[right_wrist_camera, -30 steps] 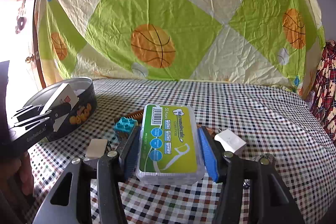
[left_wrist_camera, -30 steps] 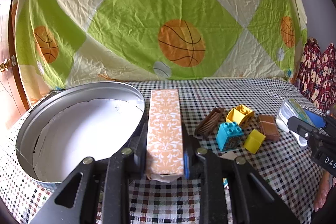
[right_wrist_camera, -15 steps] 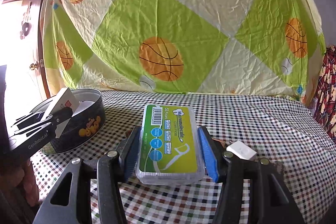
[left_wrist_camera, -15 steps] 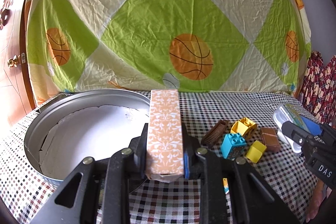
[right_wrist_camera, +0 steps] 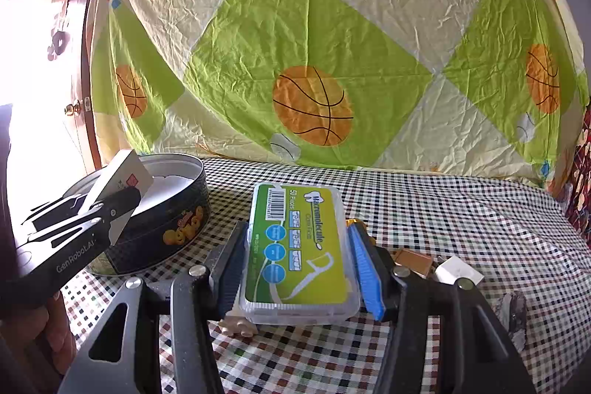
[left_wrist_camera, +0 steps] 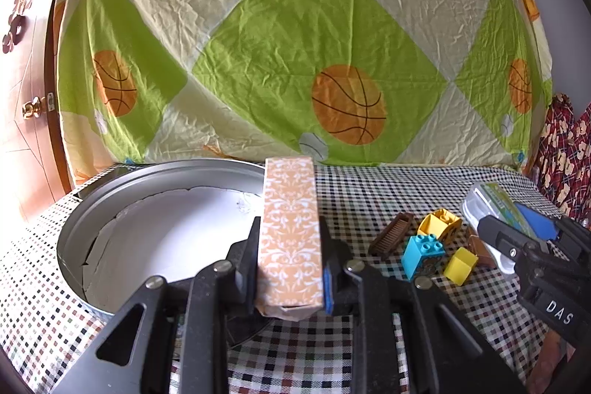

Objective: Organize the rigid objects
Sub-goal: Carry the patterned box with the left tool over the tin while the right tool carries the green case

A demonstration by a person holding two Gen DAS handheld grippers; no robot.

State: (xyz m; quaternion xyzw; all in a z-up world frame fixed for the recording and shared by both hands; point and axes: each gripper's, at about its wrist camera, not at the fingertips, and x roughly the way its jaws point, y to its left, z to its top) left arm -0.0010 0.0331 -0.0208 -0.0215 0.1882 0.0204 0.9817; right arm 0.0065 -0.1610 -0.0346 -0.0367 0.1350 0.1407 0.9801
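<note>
**Two boxes held above the checked table, tin at the left**

The checked tablecloth (left_wrist_camera: pixel 424 187) fills the lower half of both views, with a green and cream basketball sheet (left_wrist_camera: pixel 295 43) hung behind it at 12 o'clock. On the cloth at 9 o'clock in the left wrist view stands the round metal tin (left_wrist_camera: pixel 92 216), open-topped, its floor lined with white paper; the right wrist view shows its dark outer wall with yellow lettering.

The left gripper (left_wrist_camera: pixel 290 246) has its jaws closed on a long orange patterned box (left_wrist_camera: pixel 290 228), which points away from the camera, its far end over the tin's right rim. The right gripper (right_wrist_camera: pixel 299 257) has its jaws clamped on the two long sides of a clear floss pick case (right_wrist_camera: pixel 299 246) with a green label, held above the cloth (it shows at 3 o'clock in the left wrist view).

Between the two grippers, at 3 to 4 o'clock in the left wrist view, lies a loose cluster on the cloth: a dark brown ridged piece (left_wrist_camera: pixel 391 235), a yellow brick (left_wrist_camera: pixel 441 222) lying tilted, a blue brick (left_wrist_camera: pixel 423 252) just in front of it, and a small yellow cube (left_wrist_camera: pixel 460 264) beside that. A brown block (left_wrist_camera: pixel 478 248) sits partly hidden behind the right gripper.
</note>
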